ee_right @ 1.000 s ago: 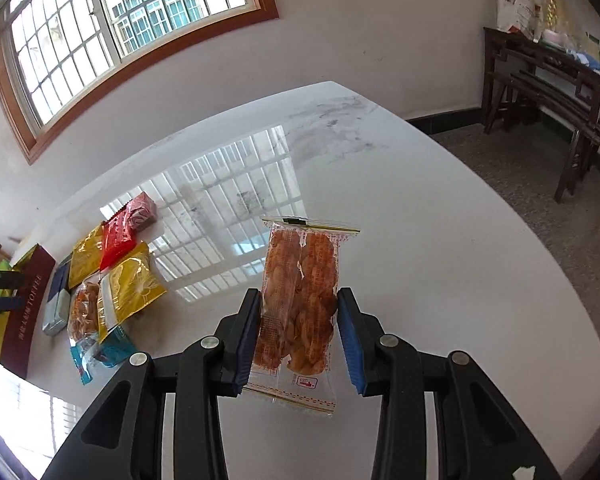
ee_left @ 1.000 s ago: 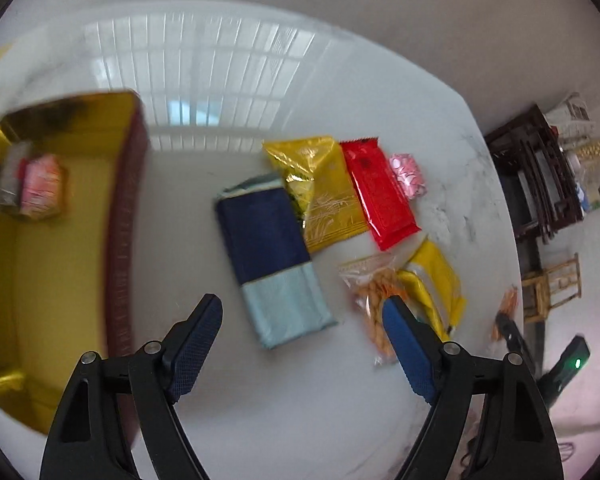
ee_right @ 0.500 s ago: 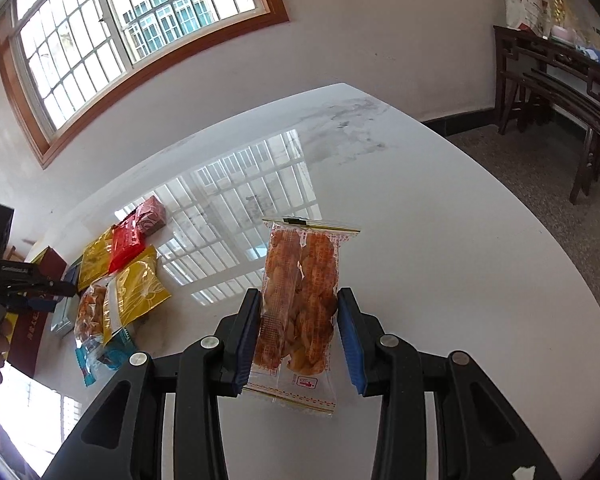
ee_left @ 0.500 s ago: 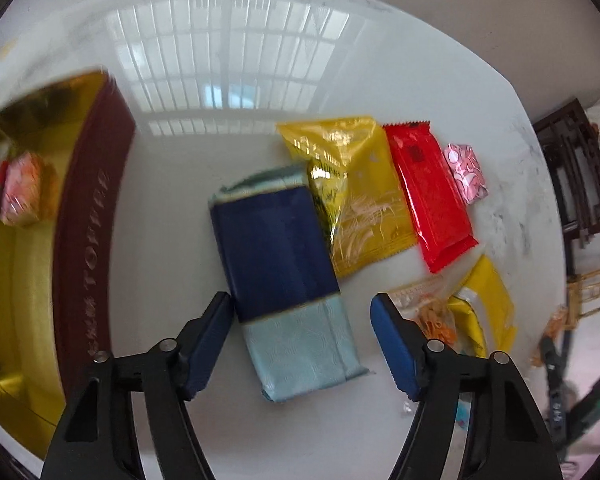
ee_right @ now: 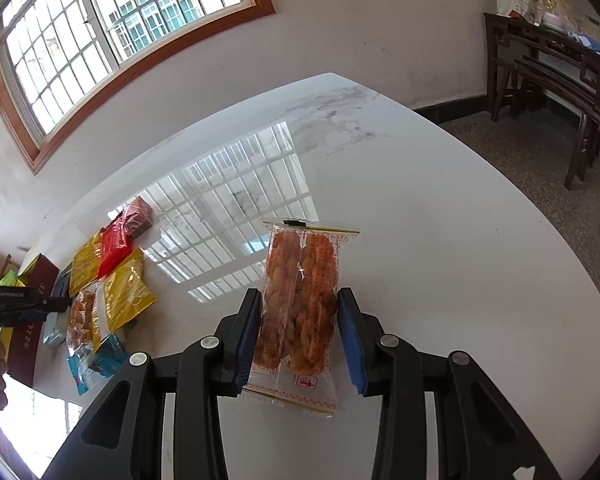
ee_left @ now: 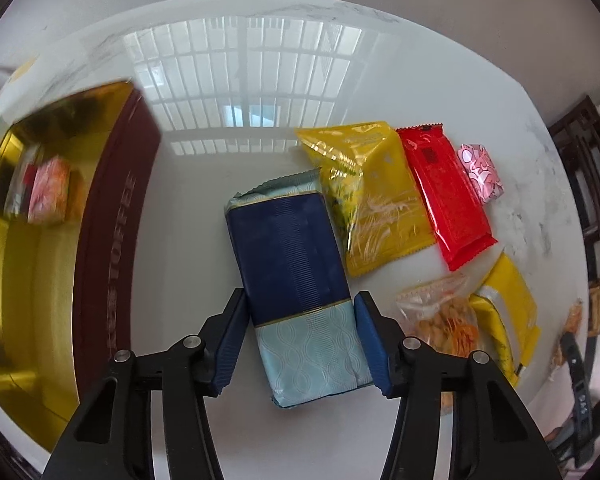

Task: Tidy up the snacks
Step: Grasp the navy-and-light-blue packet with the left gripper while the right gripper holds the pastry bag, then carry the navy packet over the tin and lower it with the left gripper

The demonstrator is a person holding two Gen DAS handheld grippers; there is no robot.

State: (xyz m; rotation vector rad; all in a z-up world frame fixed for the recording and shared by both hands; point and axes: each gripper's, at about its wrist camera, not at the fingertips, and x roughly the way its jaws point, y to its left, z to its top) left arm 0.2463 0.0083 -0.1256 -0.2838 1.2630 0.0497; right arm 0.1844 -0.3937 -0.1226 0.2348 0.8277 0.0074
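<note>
Left gripper (ee_left: 300, 344) jaws straddle one navy-and-pale-blue packet (ee_left: 296, 272) flat on the white table (ee_left: 204, 208), contact unclear; right gripper (ee_right: 299, 344) clamps one clear biscuit pack (ee_right: 298, 300); two yellow packets (ee_left: 368, 196), one red (ee_left: 446, 196).

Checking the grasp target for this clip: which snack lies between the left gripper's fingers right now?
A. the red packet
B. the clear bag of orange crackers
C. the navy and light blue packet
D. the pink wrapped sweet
C: in the left wrist view the left gripper has its two blue pads on either side of the navy and light blue packet, which lies flat on the white table; small gaps show, so it is not yet clamped.
</note>
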